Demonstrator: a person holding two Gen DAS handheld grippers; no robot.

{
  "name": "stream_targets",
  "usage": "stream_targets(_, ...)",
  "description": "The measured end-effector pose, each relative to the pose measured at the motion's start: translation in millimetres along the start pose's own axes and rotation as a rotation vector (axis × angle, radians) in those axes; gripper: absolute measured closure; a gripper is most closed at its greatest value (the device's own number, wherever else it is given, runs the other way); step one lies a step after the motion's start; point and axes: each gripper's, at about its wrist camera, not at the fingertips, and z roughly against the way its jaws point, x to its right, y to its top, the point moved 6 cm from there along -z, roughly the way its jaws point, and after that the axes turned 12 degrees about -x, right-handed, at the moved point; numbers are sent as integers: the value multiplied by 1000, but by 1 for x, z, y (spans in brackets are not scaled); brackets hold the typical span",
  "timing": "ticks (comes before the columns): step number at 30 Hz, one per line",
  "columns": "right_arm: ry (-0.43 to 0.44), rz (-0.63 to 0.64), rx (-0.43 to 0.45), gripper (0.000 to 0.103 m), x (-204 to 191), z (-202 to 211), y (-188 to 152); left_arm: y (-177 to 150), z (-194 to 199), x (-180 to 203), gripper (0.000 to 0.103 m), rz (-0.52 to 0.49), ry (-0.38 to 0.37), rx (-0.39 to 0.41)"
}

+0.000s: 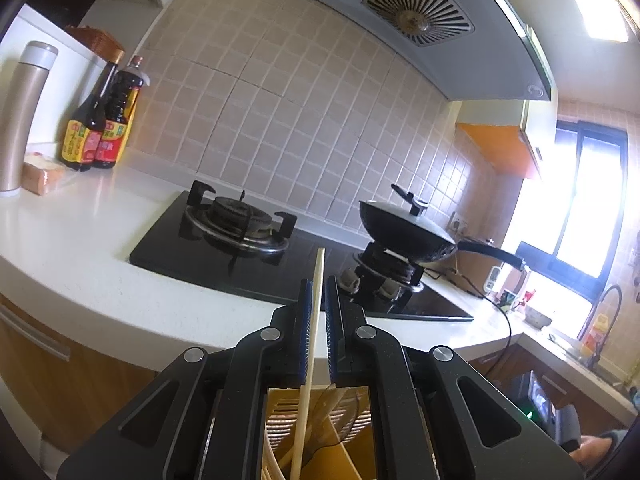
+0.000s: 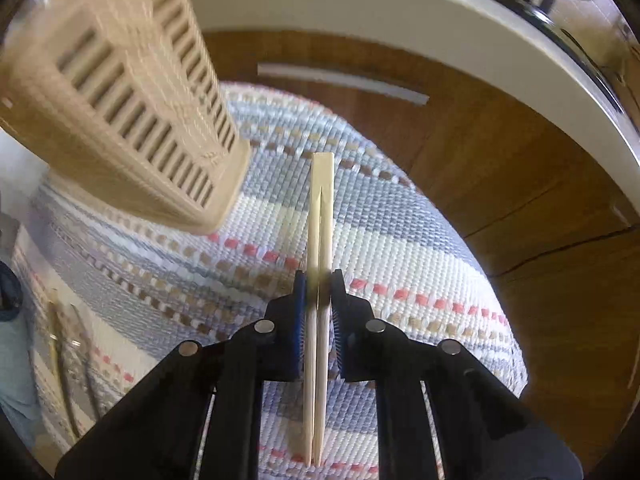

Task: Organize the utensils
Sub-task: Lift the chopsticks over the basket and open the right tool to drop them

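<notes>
Your left gripper point(image 1: 318, 300) pinches one chopstick point(image 1: 316, 280) above the caddy point(image 1: 344, 456), which already holds some utensils. Your right gripper point(image 2: 318, 292) clamps a chopstick pair point(image 2: 321, 208) over the rug point(image 2: 400, 240); both loads are yet to be slotted.

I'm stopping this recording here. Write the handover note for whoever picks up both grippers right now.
Left gripper: shut on a single chopstick, pointing out over the counter.
Right gripper: shut on a pair of chopsticks, pointing down over the woven mat.
Slotted utensil holder: up off the mat, at the right view's upper left.
Done: chopsticks picked up.
Left: put all of them in the holder.
</notes>
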Motion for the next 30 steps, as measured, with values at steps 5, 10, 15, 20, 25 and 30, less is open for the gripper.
stream_targets(5, 57, -13, 205, 92, 10, 71, -1, 4, 20, 8, 98, -8, -4, 21)
stream_targets(10, 73, 6, 532, 92, 8, 173, 11, 12, 42, 20, 98, -16, 1, 52)
stream_targets(15, 94, -22, 811, 92, -8, 250, 29, 15, 52, 31, 98, -53, 13, 65)
stream_targets(20, 92, -55, 978, 92, -24, 256, 53, 10, 53, 40, 98, -143, 77, 59)
stream_targets(25, 111, -45, 1048, 92, -27, 240, 57, 7, 49, 42, 98, -181, 103, 49)
stream_targets(30, 160, -52, 1036, 92, -28, 210, 59, 5, 47, 38, 98, -172, 107, 42)
